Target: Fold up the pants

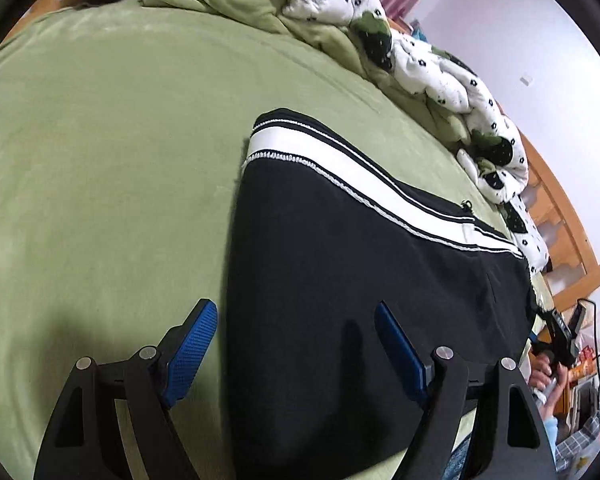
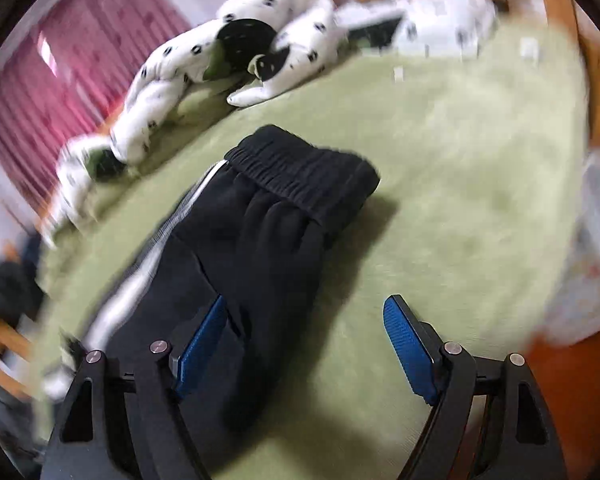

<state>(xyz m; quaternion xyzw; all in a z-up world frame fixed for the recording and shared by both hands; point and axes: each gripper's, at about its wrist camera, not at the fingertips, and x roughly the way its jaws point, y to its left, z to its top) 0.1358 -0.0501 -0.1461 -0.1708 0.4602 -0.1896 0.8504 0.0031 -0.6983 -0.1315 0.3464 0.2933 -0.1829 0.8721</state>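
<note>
Hand-held grippers (image 1: 296, 320) wide over pants (image 1: 360, 260) edge

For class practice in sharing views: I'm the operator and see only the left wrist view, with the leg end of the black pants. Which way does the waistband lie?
Observer: In the right wrist view the elastic waistband lies flat on the green bedspread, at the far end of the pants.
Operator: Is the right gripper holding cloth?
Observer: No. The right gripper is open, with the pants' near edge between its fingers, unpinched.
Operator: Anything beyond the waistband?
Observer: A white spotted quilt, bunched along the bed's far side, apart from the pants.
</note>
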